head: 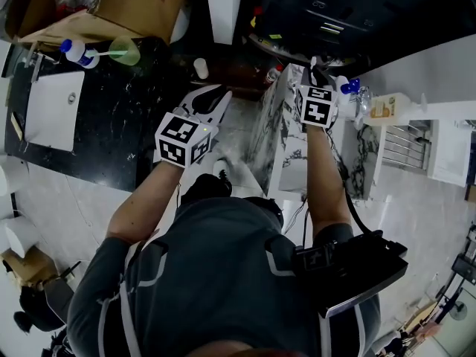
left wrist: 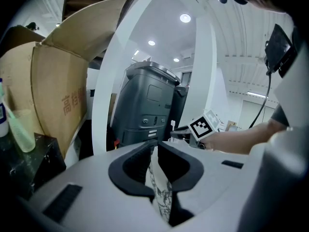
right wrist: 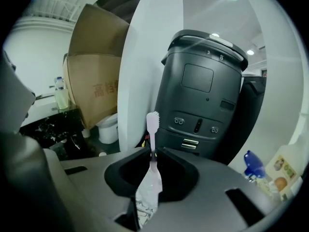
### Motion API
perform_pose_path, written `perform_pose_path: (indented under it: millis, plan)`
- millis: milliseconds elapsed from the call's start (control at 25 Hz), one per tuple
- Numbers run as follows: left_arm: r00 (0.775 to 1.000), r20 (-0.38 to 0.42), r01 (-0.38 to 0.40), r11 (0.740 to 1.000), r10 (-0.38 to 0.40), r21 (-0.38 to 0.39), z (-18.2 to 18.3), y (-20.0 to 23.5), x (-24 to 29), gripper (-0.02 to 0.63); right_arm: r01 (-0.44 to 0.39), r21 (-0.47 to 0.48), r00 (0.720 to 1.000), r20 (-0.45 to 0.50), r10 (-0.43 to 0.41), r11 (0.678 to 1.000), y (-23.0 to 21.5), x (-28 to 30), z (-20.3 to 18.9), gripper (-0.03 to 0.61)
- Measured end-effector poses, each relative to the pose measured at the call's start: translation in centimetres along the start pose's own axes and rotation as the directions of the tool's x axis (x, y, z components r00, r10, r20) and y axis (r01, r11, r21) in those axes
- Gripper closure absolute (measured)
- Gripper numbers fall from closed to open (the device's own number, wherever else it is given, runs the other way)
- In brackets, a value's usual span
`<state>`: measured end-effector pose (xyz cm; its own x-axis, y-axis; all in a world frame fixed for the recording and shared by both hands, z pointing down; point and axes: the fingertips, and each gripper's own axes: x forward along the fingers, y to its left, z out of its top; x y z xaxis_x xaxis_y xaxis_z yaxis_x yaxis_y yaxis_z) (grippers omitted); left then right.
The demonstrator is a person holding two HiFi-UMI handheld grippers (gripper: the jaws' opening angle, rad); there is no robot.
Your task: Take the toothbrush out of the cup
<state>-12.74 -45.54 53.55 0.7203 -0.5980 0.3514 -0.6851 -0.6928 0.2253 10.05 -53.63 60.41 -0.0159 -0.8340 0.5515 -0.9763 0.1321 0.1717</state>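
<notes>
In the head view, both forearms are reaching forward from the body. The left gripper (head: 216, 99) is hanging over the gap between a black desk (head: 111, 125) and a marbled desk (head: 286, 136). The right arm is stretching straight out, so the right gripper (head: 317, 69) is hovering above the marbled desk, near a blue-capped bottle (head: 351, 87). The toothbrush is too small to make out from here.

In the left gripper view, the fingers (left wrist: 145, 163) are tilting slightly downward. They are drawn together to a thin slit and are gripping nothing, with only marble pattern showing beneath them. The right gripper's marker cube is showing off to the right.

In the right gripper view, the 2 fingers (right wrist: 175, 170) are pinching the toothbrush (right wrist: 153, 122) by its thin neck. It is standing upright. Its bristle head is sticking up past the fingertips, and its wider handle is hanging down between the fingers toward the marble below. A dark grey machine (right wrist: 203, 95) and a cardboard box (right wrist: 96, 76) are standing behind.
</notes>
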Motion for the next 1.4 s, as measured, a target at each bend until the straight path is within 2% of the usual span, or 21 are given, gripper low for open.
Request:
perform_pose_path:
  millis: [200,480,680,1040,1400]
  plan:
    - [0.999,0.025,0.028,1.0,-0.028,-0.004,1.5,-1.3,-0.2,0.56,-0.008,0.028,0.997,0.08,0.005,1.0,-0.8,-3.9,3.1,0.516]
    - [0.99,0.12,0.071,0.996,-0.077,0.048,5.9,-4.8,0.0,0.572,-0.046,0.082,0.98,0.199,0.028,0.996,-1.7,-10.6,6.7,0.515]
    - [0.981,0.16,0.1,0.991,-0.113,0.091,8.7,-8.1,0.8,0.586,-0.088,0.086,0.964,0.259,0.063,0.992,-3.1,-15.2,8.1,0.515]
    - [0.964,0.201,0.144,0.978,-0.172,0.149,12.3,-14.6,1.5,0.604,-0.144,0.086,0.92,0.378,0.102,0.986,-6.8,-23.4,9.7,0.515]
    - [0.95,0.252,0.145,0.975,-0.185,0.17,14.2,-20.2,1.6,0.604,-0.122,0.07,0.882,0.465,0.076,0.99,-12.3,-30.7,9.7,0.515]
